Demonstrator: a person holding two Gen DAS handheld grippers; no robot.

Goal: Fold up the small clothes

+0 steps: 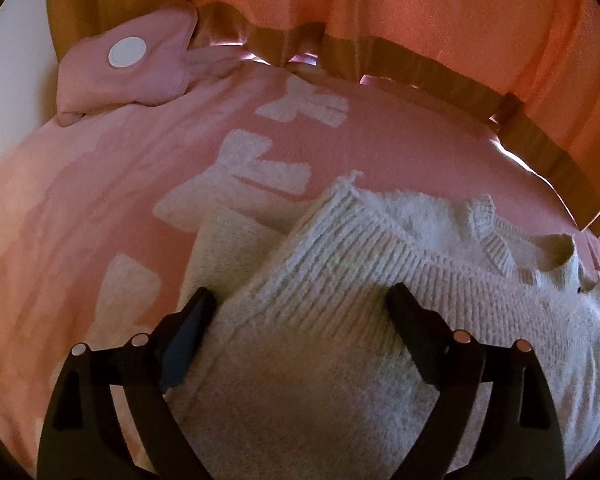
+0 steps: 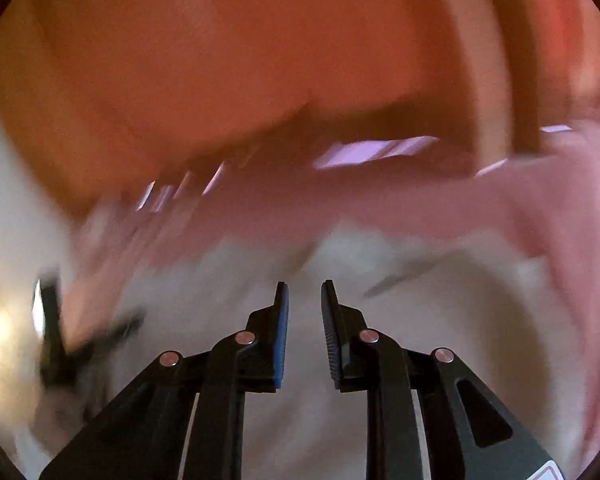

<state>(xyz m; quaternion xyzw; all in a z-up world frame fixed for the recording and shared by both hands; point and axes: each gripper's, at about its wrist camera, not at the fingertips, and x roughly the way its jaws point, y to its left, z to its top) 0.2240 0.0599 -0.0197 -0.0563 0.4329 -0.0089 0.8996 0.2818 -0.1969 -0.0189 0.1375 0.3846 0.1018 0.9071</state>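
A small white knitted sweater [image 1: 340,288] lies on a pink bedcover [image 1: 100,208] with white letters. Its ribbed hem or sleeve is folded over the body, and the neck opening [image 1: 552,252] points right. My left gripper [image 1: 300,300] is wide open just above the sweater, with one finger at its left edge and the other over its middle. In the blurred right wrist view the sweater [image 2: 420,320] shows as a white mass. My right gripper [image 2: 304,292] hovers over it, its jaws a narrow gap apart with nothing between them.
A pink pillow-like item with a white round patch [image 1: 126,52] lies at the back left. Orange curtains [image 1: 420,20] hang behind the bed, and they fill the top of the right wrist view [image 2: 220,60]. A dark blurred shape [image 2: 60,340], likely the other gripper, is at the left.
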